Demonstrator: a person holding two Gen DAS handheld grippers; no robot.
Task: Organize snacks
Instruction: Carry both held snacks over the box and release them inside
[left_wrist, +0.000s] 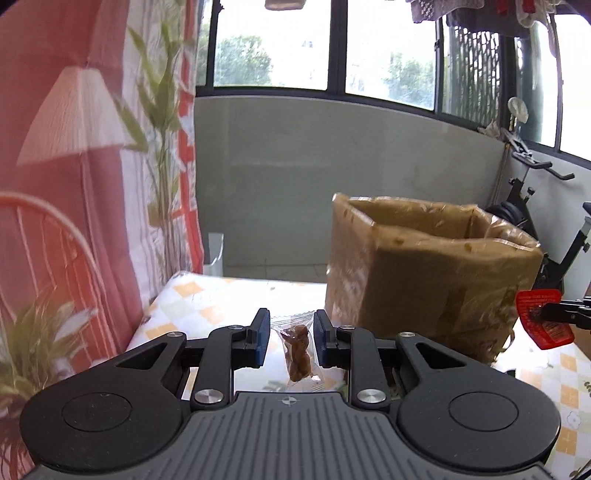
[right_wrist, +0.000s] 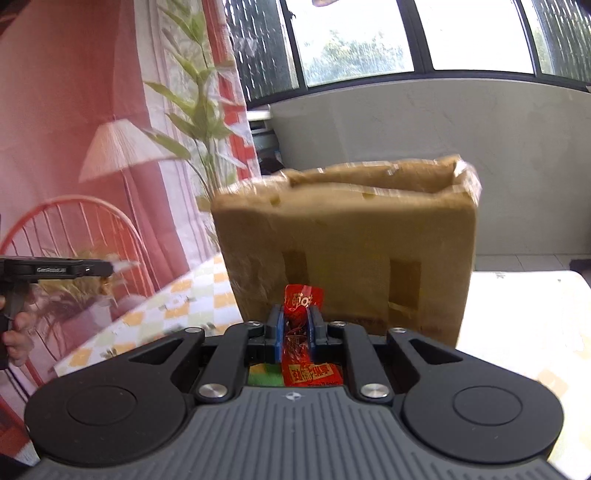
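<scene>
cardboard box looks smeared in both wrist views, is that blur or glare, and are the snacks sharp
Left wrist view: cardboard box motion-blurred, clear-wrapped snack in the hand-held gripper sharp, windows blown out. Right wrist view: box smeared too, red packet crisp, tabletop overexposed.

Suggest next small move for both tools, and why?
Probably carry both tools up and forward over the cardboard box's open top. The left tool is shut on a clear-wrapped brown snack, and the right tool is shut on a red snack packet. The box stands just ahead on the checkered table, its rim above both tools.
</scene>
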